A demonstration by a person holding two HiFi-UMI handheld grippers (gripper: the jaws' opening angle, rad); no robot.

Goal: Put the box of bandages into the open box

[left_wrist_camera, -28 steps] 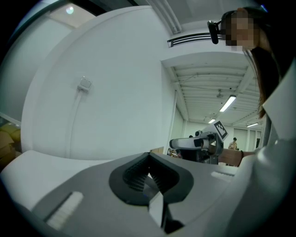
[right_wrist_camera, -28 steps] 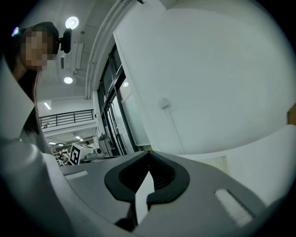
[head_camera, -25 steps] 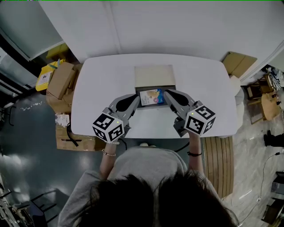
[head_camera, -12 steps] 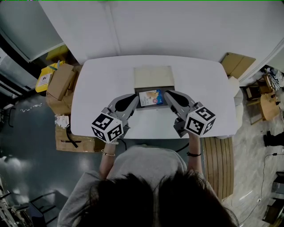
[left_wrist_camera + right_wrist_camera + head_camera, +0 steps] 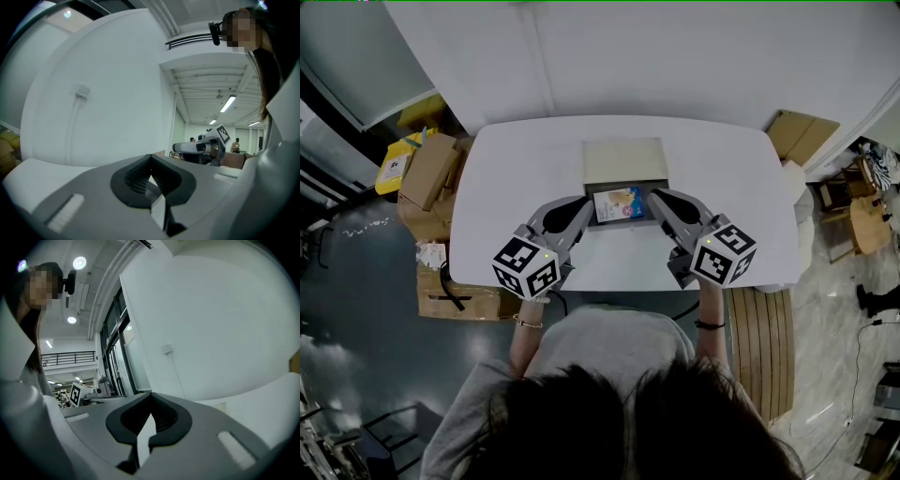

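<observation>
The box of bandages (image 5: 619, 203), blue with a picture on top, lies on the white table (image 5: 516, 169) right in front of the open beige box (image 5: 625, 161). My left gripper (image 5: 586, 203) is shut, and its tip is at the bandage box's left side. My right gripper (image 5: 654, 196) is shut too, its tip at the box's right side. Whether either tip presses on the box I cannot tell. In the left gripper view the pads (image 5: 140, 176) meet with nothing between them. The right gripper view shows its pads (image 5: 159, 418) together as well. Both gripper views tilt up at wall and ceiling.
Cardboard boxes (image 5: 431, 173) and a yellow package (image 5: 398, 155) stand on the floor left of the table. A flat cardboard sheet (image 5: 804, 133) lies at the right, and a slatted wooden piece (image 5: 759, 347) leans by the table's near right corner.
</observation>
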